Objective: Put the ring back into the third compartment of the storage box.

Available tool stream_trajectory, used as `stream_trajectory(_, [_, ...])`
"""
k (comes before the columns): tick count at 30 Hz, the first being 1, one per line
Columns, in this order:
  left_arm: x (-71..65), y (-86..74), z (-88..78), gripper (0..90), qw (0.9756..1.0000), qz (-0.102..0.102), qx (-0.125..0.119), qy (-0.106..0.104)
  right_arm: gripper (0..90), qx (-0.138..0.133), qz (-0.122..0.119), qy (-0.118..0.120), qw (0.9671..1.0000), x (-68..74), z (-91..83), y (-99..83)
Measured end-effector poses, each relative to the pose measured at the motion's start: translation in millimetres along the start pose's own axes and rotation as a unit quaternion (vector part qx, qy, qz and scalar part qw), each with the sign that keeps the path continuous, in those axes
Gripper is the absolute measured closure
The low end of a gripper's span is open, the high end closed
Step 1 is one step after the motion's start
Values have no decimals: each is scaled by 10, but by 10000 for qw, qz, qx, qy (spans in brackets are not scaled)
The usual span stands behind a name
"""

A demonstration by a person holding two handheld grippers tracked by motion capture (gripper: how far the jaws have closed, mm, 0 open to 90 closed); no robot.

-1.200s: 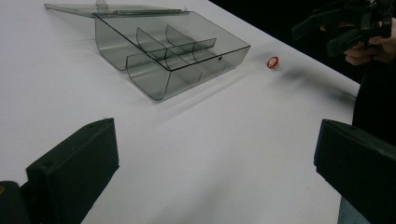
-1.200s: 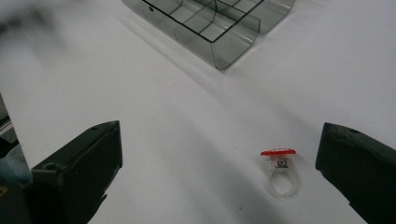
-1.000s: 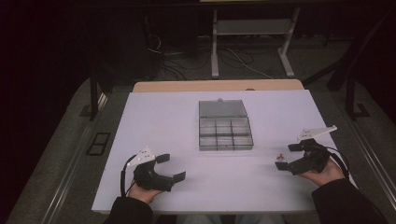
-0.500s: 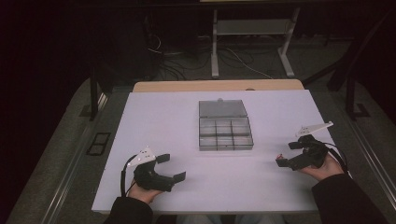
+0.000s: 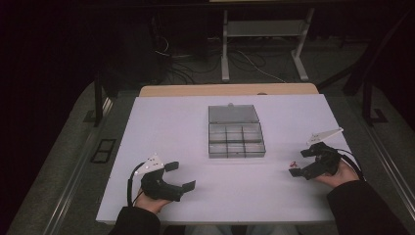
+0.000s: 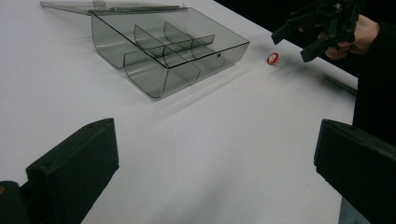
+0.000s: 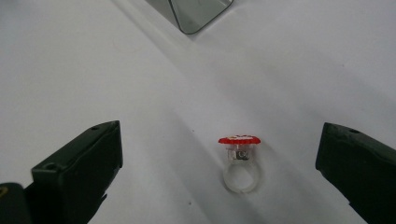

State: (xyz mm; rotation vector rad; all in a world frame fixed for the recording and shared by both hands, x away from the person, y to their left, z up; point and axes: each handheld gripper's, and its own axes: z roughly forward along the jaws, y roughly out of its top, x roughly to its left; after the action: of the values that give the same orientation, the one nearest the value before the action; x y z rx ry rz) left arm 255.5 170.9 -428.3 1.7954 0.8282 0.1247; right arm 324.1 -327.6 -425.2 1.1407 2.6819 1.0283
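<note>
The ring [image 7: 240, 161] stands on the bench [image 5: 195, 127] between the spread jaws of the right claw [image 7: 219, 172], untouched. It is best centred before closing, gripped low on the band. The left claw [image 5: 179, 176] is held spread, idle.

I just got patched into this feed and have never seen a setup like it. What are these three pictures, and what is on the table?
A person holds a two-jaw tool in each hand. The high view looks down on the white table: left tongs near the bottom left, right tongs at the right. The other two pictures come from cameras riding on each tool, looking out between its black jaws. On the table sits a clear divided box, lid open flat behind it. A small ring with a red top stands between the right tool's open jaws, not yet gripped. Both tongs are open and hold nothing.
</note>
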Motion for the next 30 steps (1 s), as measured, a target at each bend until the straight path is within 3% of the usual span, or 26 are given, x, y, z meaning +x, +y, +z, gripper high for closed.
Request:
stream_trajectory(6, [4,0,0,0,10000,5,5,6,5,141,-156,49,9998,-7,40,11])
stream_trajectory(9, [2,0,0,0,10000,2,4,5,125,308,-196,133,9992,-19,61,10])
stream_trajectory(12, [4,0,-1,0,10000,-1,2,14,154,397,-178,119,9990,-29,71,2])
stream_trajectory(22, [-4,-1,2,0,10000,52,49,30,297,391,-219,150,9989,-47,71,-2])
stream_trajectory(30, [-19,-4,23,0,9999,93,122,23,401,398,-252,32,9989,-54,100,8])
